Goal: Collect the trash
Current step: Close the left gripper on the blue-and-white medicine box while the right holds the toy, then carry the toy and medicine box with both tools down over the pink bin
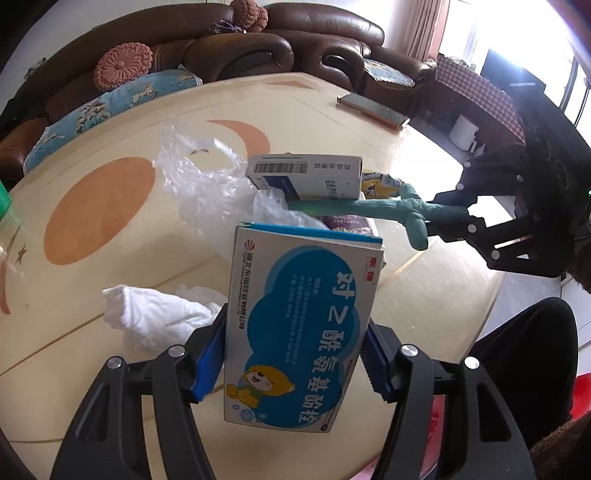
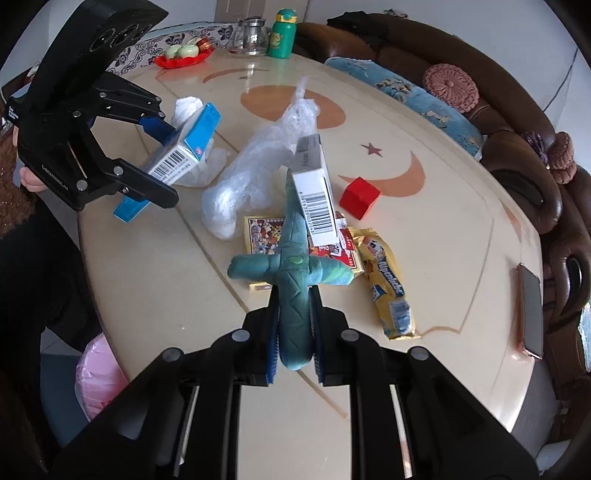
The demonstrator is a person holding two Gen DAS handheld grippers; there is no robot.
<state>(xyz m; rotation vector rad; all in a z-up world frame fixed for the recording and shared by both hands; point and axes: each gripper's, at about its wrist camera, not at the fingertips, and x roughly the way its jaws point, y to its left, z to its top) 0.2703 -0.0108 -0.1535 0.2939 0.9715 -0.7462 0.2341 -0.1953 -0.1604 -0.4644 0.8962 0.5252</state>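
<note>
My left gripper [image 1: 295,354] is shut on a blue and white medicine box [image 1: 299,332] and holds it above the table; it shows in the right wrist view [image 2: 155,162] with the box [image 2: 184,147]. My right gripper [image 2: 293,328] is shut on a teal clay plane [image 2: 291,266], also seen in the left wrist view [image 1: 369,206]. On the table lie a crumpled clear plastic bag [image 2: 255,173], a white tissue [image 1: 155,317], a second white box with a barcode [image 2: 317,192], a yellow snack wrapper [image 2: 391,288] and a flat printed packet [image 2: 266,236].
A red cube [image 2: 360,197] stands on the cream table [image 2: 443,258]. A phone [image 2: 530,310] lies at the table's right edge. A green bottle [image 2: 282,33], a glass jar [image 2: 251,37] and a red fruit plate [image 2: 184,57] stand at the far end. A brown sofa [image 2: 517,129] wraps the table.
</note>
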